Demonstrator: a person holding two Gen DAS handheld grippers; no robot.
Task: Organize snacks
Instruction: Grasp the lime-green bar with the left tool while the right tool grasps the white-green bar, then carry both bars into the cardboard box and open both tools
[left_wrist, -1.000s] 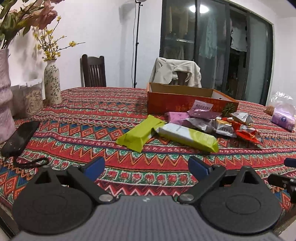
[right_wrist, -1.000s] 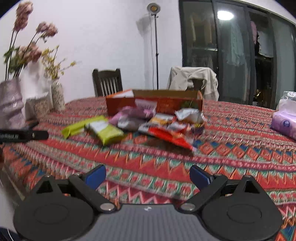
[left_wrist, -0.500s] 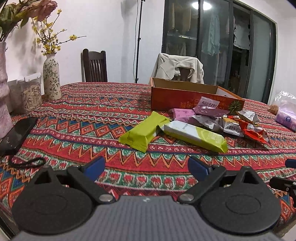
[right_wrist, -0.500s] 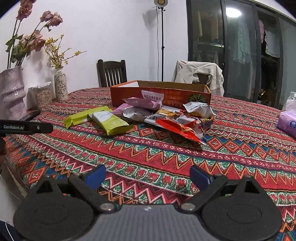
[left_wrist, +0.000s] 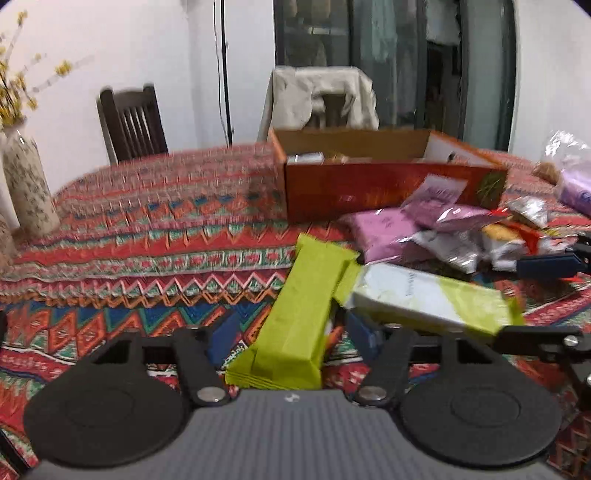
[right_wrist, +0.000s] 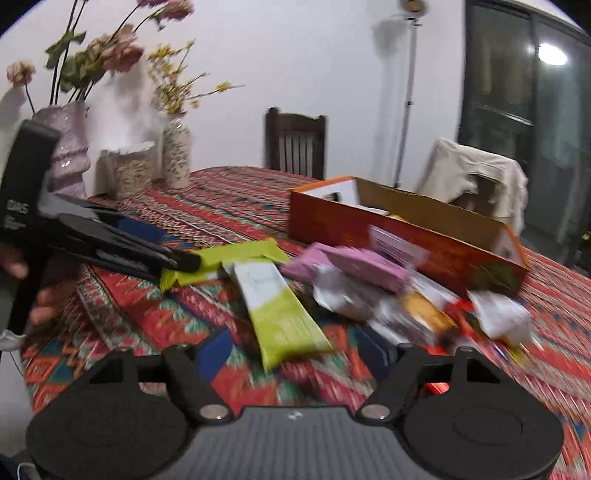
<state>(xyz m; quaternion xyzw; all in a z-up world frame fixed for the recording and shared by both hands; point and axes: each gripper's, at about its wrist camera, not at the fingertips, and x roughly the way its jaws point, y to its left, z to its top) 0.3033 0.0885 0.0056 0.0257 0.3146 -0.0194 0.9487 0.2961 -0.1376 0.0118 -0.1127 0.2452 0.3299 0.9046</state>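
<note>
Both grippers have pushed forward across the desk since a moment ago, from well short of the snack pile to right over its near edge. The plain lime-green foil snack bar (left_wrist: 301, 314) now lies between the jaws of the left gripper (left_wrist: 288, 334), which are closing on it; the pads flank its near end but do not look pressed home yet. The white-and-lime foil snack bar (right_wrist: 277, 306) sits just ahead of the right gripper (right_wrist: 295, 350), whose jaws are also closing, with only its near tip reaching between them.

To do this well, I would say each bar wants pinching across its narrow width, near the end seam, firmly enough that the slick foil does not slip, then lifting clear before swinging to the open orange cardboard box (left_wrist: 388, 184) at the far side.

From the left wrist view, the plain green bar runs lengthwise near to far, leaning slightly right at its far end, and overlaps the left end of the white-and-lime bar, which lies left to right. Beyond them sits the heap of pink, silver and red packets (left_wrist: 443, 232) on the red zigzag-patterned tablecloth (left_wrist: 147, 240).
</note>
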